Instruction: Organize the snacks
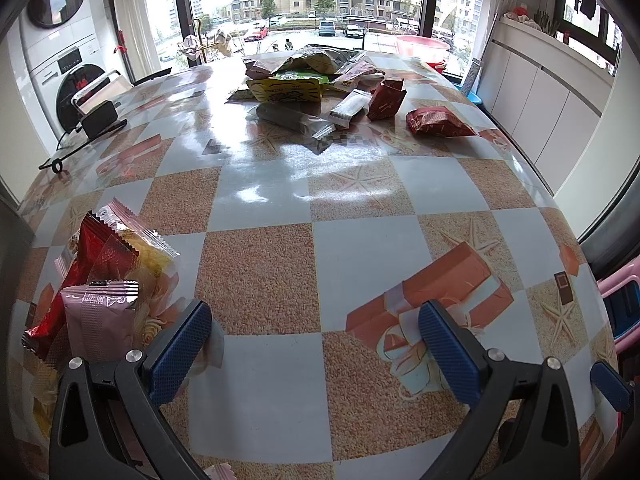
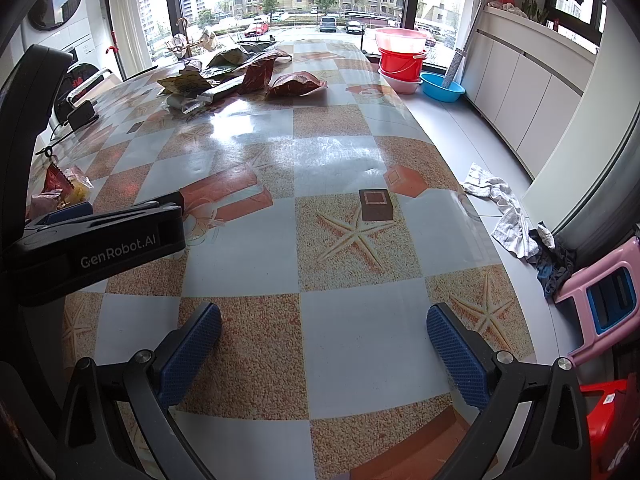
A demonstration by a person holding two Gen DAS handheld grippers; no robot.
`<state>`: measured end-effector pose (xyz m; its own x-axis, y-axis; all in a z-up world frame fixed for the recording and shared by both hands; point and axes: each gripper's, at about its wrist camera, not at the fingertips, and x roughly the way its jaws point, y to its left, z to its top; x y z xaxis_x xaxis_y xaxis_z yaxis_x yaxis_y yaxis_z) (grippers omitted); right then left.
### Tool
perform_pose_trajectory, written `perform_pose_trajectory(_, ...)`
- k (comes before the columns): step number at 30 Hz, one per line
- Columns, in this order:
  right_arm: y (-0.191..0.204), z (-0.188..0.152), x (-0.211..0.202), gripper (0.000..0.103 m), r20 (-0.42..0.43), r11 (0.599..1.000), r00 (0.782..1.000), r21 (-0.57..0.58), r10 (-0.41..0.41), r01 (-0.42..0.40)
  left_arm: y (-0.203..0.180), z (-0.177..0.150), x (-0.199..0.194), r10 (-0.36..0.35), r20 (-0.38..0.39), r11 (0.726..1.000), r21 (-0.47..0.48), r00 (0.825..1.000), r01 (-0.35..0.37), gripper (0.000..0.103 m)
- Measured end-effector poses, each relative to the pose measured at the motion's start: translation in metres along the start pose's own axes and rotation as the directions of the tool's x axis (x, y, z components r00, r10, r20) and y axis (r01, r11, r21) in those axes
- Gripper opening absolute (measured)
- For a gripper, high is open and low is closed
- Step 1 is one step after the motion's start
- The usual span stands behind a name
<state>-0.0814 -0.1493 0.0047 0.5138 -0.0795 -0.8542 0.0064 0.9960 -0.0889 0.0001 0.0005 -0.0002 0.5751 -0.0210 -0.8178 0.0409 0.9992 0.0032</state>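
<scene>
Left gripper (image 1: 316,344) low over checkered worktop (image 1: 360,248), jaws spread wide, gripping nothing. Right gripper (image 2: 324,344) likewise – jaws apart, empty. Small stack of snack packets (image 1: 104,280) – red, pink, yellow – just beside left gripper's left finger. Larger snack pile (image 1: 316,84) at far end of worktop, red packet (image 1: 438,122) on its right edge.

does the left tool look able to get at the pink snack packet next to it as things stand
Probably yes. The left tool is open and empty, and the pink snack packet stands just beside its left finger with nothing between them, though red and yellow packets crowd close behind it.
</scene>
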Motion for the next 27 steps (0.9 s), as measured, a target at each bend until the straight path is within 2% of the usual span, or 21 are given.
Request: perform_pose_trajectory(27,0.0015,0.0008,0.0005,0.103,0.0,1.0,1.0,0.0,-0.001,0.001,0.0,0.0,0.0,0.0,0.0,1.0,0.0,1.0,0.0,0.103)
